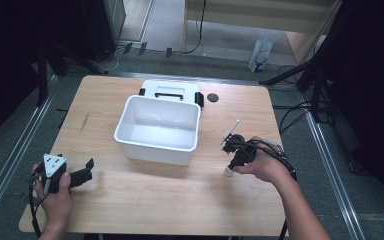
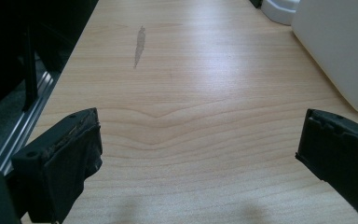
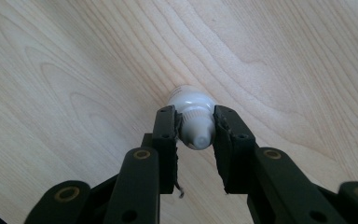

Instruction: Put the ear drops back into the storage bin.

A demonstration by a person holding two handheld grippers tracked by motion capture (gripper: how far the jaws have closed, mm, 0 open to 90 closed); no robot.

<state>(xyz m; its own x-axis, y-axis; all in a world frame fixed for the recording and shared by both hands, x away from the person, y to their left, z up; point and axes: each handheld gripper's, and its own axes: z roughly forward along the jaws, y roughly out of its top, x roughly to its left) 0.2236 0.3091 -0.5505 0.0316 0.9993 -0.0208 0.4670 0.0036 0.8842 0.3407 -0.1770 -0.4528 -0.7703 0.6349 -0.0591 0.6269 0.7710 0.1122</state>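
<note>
A small white bottle (image 3: 193, 114) stands cap-up on the wooden table (image 1: 170, 200), and my right gripper (image 3: 195, 133) is shut on its neck from above. In the high view that bottle (image 1: 228, 171) touches the table right of the white bin (image 1: 157, 145), with the right gripper (image 1: 233, 164) pointing down at it. My left gripper (image 1: 86, 171) is held low at the table's front left corner, open, aiming toward the bin. In the left gripper view the jaws of the left gripper (image 2: 200, 144) stand wide apart over bare wood.
The open white bin (image 2: 340, 46) sits mid-table with its lid (image 1: 170, 91) lying flat behind it. A small black disc (image 1: 212, 97) lies right of the lid. A dark streak (image 2: 140, 44) marks the wood at the left. Metal rails and cables run beside the table.
</note>
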